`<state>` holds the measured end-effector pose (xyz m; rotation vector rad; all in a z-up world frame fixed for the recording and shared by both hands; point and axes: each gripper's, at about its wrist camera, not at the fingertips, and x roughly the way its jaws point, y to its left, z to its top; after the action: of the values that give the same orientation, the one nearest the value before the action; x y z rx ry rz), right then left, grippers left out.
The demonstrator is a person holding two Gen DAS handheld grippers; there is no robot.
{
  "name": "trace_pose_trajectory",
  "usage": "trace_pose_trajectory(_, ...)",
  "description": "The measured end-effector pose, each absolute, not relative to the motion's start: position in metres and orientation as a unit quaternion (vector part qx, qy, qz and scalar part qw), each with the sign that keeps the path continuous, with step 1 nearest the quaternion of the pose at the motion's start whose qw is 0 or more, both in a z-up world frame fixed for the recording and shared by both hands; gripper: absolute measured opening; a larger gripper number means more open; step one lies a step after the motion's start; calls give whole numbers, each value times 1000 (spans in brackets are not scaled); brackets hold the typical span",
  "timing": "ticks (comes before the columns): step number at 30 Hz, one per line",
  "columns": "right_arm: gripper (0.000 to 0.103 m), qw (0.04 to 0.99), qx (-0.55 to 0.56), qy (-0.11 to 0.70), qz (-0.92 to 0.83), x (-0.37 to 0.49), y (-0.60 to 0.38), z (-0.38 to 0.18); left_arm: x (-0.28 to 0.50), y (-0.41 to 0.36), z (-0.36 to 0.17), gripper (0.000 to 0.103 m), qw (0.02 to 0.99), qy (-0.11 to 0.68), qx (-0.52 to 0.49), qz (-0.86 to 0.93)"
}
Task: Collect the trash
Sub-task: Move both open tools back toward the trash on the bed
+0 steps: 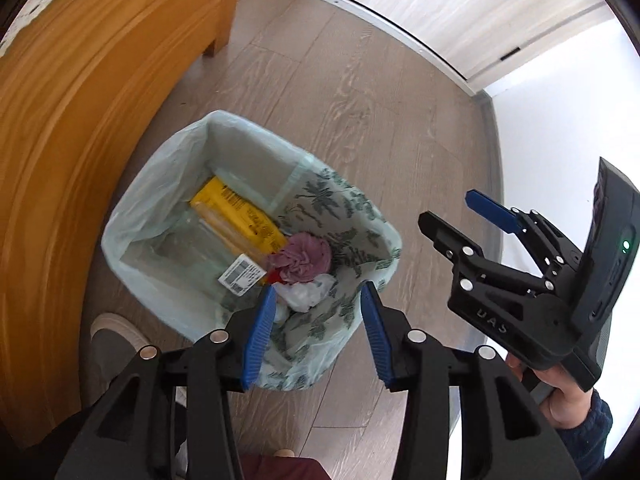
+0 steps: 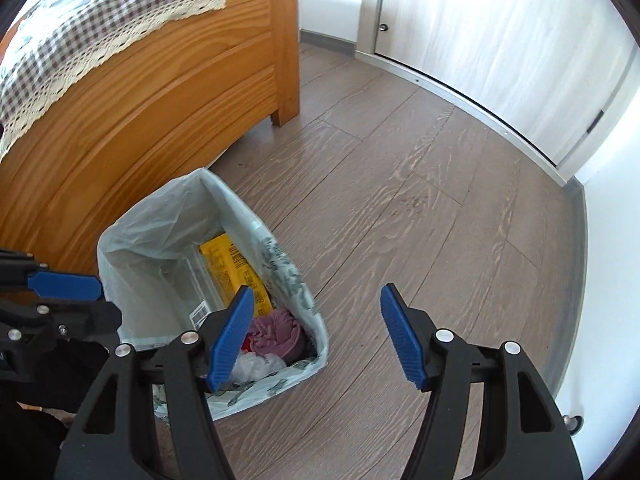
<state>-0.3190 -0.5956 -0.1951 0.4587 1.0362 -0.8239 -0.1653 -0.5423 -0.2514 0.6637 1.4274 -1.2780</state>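
Note:
A small bin (image 1: 160, 184) lined with a pale green bag stands on the wood floor. Inside lie a yellow packet (image 1: 240, 216), a clear container with a barcode label (image 1: 242, 276), a crumpled purple wad (image 1: 304, 258) and white crumpled paper (image 1: 306, 294). My left gripper (image 1: 318, 308) hangs open just above the bin's near rim, with nothing between its blue pads. My right gripper (image 2: 316, 300) is open and holds nothing, over the floor at the right edge of the bin (image 2: 160, 224). In the left wrist view the right gripper (image 1: 452, 212) is to the right of the bin.
A wooden bed frame (image 2: 160, 100) with a checked, lace-edged cloth (image 2: 80, 32) stands left of the bin. White sliding doors (image 2: 480, 40) and a wall with grey skirting (image 2: 576, 280) bound the floor. A shoe (image 1: 112, 340) is near the bin; a hand (image 1: 568, 392) holds the right gripper.

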Motion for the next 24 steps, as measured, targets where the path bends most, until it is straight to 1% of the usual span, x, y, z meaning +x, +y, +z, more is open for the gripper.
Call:
trace_pose_trajectory(9, 63, 759, 187, 501, -371, -307, -585, -190, -147, -534, -238, 42, 562, 585, 312, -496)
trace_pose_trajectory(10, 63, 758, 186, 503, -370, -307, -585, -189, -143, -533, -237, 44, 566, 584, 312, -491)
trace_pose_trajectory(11, 63, 757, 184, 506, -369, -305, -585, -187, -139, -531, -233, 51, 572, 584, 309, -487)
trace_pose_trajectory(12, 63, 756, 184, 511, -366, -304, -585, -187, -135, -529, -231, 54, 578, 582, 306, -483)
trace_pose_trajectory(15, 63, 754, 183, 522, -354, -294, -583, -181, -120, -518, -213, 54, 583, 581, 286, -490)
trace_pose_trajectory(18, 63, 769, 169, 499, -363, -283, -578, -163, -101, -501, -175, 55, 604, 554, 266, -509)
trace_pose_trajectory(20, 63, 783, 162, 479, -363, -271, -573, -145, -84, -485, -144, 61, 630, 525, 246, -517)
trace_pose_trajectory(24, 63, 808, 123, 449, -362, -239, -563, -108, -49, -448, -87, 62, 677, 479, 206, -519)
